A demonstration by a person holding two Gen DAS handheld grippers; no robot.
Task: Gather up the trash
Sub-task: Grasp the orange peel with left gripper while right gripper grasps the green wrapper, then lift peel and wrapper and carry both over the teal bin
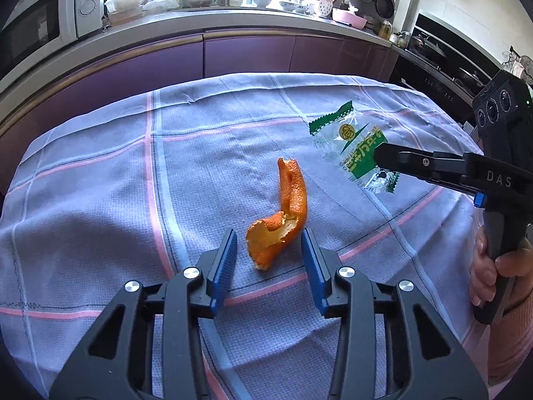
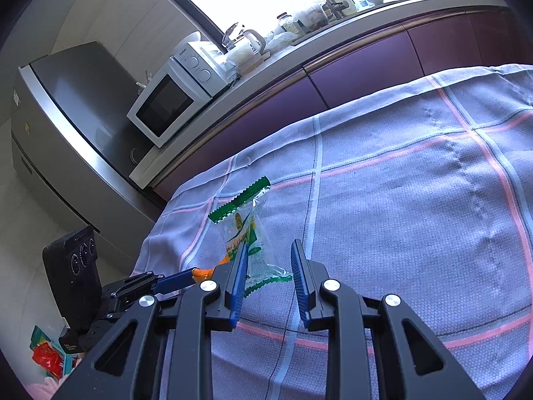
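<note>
Straddled orange peel (image 1: 279, 215) with spread left gripper (image 1: 269, 253), right gripper (image 2: 269, 260) spread over wrapper (image 2: 248, 233) at two o'clock; needed closing next.

A curled orange peel (image 1: 283, 213) and a clear green-printed wrapper (image 1: 356, 153) lie flat, apart.

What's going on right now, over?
Left gripper open, straddling the orange peel. Right gripper open over the plastic wrapper. Both pieces lie on the tablecloth. Nothing in the way.
</note>
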